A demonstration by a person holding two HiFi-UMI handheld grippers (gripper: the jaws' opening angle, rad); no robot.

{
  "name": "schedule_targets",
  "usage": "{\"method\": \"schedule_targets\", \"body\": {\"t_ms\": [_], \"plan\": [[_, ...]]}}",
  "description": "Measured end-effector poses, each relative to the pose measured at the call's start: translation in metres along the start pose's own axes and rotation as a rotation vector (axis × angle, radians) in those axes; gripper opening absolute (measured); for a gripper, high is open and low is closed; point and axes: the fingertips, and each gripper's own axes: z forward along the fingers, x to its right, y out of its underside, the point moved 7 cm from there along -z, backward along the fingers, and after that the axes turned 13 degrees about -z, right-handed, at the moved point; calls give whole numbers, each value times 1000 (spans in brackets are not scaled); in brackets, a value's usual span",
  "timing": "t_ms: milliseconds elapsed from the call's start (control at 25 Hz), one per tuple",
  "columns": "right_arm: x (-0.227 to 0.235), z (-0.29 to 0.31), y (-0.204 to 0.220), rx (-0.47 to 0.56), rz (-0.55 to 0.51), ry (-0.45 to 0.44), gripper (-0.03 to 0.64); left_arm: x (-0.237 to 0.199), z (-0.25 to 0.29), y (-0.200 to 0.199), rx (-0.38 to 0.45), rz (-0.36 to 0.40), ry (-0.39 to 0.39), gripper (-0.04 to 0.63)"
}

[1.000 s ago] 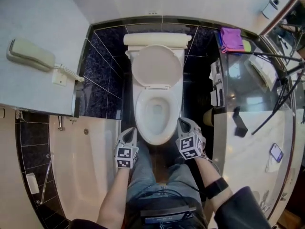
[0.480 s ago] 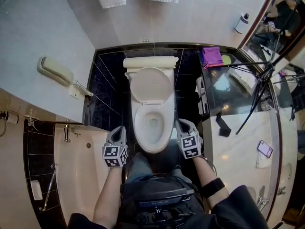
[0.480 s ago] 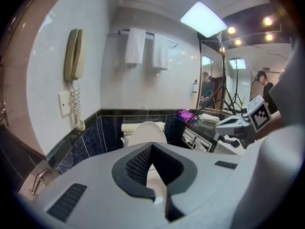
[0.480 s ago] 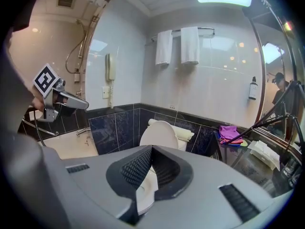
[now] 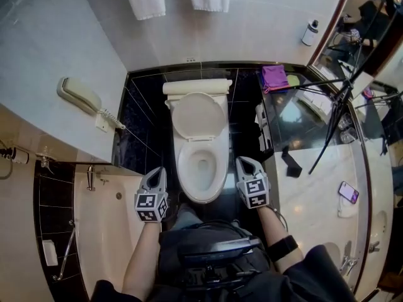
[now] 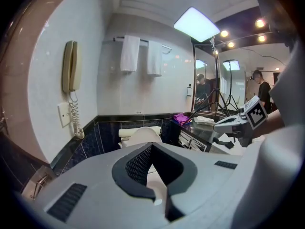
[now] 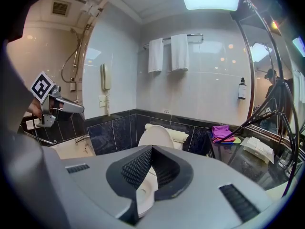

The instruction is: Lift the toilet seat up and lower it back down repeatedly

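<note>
Both raised off the toilet bowl [image 5: 201, 187] since a second ago: left gripper [image 5: 158, 172], right gripper [image 5: 244, 162] flanking its front, fingers closed, empty. Toilet seat [image 5: 198, 115] apparently upright behind bowl, untouched; lowering probably next.

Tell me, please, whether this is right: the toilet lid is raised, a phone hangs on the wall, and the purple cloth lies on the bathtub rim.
Not quite: the head view shows the purple cloth on the dark counter right of the toilet. The toilet lid is raised and the phone hangs on the wall.
</note>
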Motion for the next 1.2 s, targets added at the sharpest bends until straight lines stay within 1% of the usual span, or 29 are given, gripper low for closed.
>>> {"method": "schedule_targets", "body": {"t_ms": [200,440,720,760,840,920,960,1040,1200], "plan": [[-6,-4,5,-7,-6,-10,18,7,-8,-2,12,35,10,0],[-9,-4,5,-5,-11,-16,18,9,-10,1,39,48,2,0],[-8,2,7,-8,14,2,21,9,-3,2,33,63,1,0],[-7,4,10,-14,20,3,26,9,-1,2,32,66,3,0],[-5,10,23,-30,33,3,69,10,5,1,26,74,10,0],[-4,15,32,-42,63,-2,101,12,13,1,17,85,20,0],[-4,16,34,-49,91,-6,102,12,16,1,9,90,27,0],[-4,22,43,-69,165,-11,144,10,25,2,-7,102,37,0],[-4,42,85,-122,295,-18,188,6,50,1,-22,131,51,0]]}}
